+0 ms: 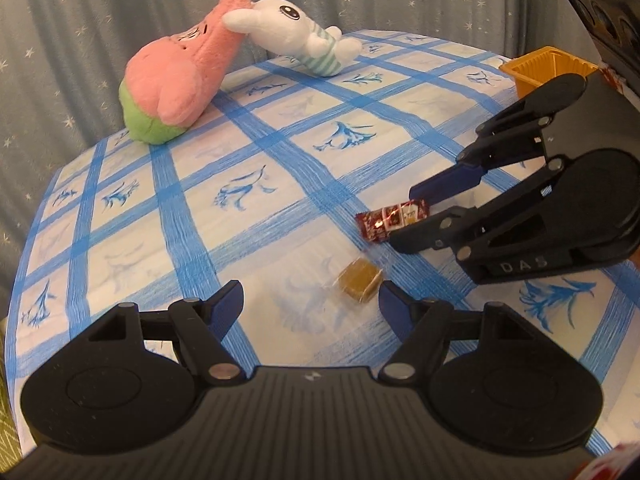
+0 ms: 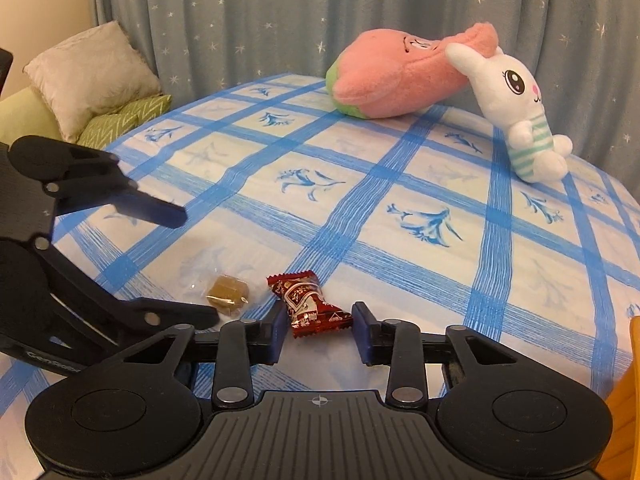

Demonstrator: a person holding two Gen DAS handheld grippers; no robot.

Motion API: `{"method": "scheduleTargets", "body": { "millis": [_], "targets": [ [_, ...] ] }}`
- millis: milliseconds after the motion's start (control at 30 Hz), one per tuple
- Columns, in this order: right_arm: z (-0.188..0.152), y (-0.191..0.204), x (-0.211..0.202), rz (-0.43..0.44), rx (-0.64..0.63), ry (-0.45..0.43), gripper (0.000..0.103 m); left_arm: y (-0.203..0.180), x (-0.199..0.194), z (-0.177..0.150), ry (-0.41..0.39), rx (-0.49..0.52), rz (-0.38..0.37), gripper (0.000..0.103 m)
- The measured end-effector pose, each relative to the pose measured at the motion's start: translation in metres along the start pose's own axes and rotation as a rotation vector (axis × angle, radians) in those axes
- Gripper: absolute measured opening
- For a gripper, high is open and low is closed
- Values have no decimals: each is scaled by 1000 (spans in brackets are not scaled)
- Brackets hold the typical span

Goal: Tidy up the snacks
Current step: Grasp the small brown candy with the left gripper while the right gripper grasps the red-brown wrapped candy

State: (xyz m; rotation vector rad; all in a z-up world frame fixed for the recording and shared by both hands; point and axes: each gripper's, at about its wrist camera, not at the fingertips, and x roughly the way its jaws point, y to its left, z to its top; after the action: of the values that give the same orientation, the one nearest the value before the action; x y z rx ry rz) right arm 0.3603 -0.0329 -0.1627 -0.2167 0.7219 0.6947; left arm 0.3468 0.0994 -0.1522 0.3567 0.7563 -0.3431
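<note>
1. The right gripper [image 2: 318, 330] is spread, its fingers flanking the red candy [image 2: 310, 304] on the table [image 2: 400, 184], not clamping it.
2. The left gripper [image 1: 311, 300] is spread; the brown candy [image 1: 359, 283] lies just ahead between its fingertips.

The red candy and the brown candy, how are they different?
The red candy has a shiny printed wrapper with crimped ends; the brown candy is a plain cube in clear wrap. The red candy lies between the right tool's open fingers; the brown candy lies beside them, nearer the left tool. Both lie on the tablecloth.
</note>
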Motion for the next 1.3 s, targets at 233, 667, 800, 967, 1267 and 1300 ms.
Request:
{"method": "scheduleTargets", "body": {
  "millis": [233, 667, 800, 967, 1267, 1300],
  "targets": [
    [-1, -4, -5, -23, 41, 23, 32, -2, 6, 4, -18, 9, -10, 72],
    [-22, -10, -37, -100, 133, 89, 33, -4, 13, 10, -35, -5, -68, 58],
    [-28, -10, -45, -81, 137, 90, 35, -2, 14, 10, -33, -29, -111, 46],
    [-24, -8, -48, -82, 121, 36, 40, -3, 12, 12, -11, -61, -148, 27],
    [-27, -2, -40, -66, 34, 39, 43, -15, 0, 8, 34, -98, -114, 19],
    [-28, -2, -40, -64, 25, 42, 43, -16, -1, 8, 39, -102, -111, 19]
  ]
}}
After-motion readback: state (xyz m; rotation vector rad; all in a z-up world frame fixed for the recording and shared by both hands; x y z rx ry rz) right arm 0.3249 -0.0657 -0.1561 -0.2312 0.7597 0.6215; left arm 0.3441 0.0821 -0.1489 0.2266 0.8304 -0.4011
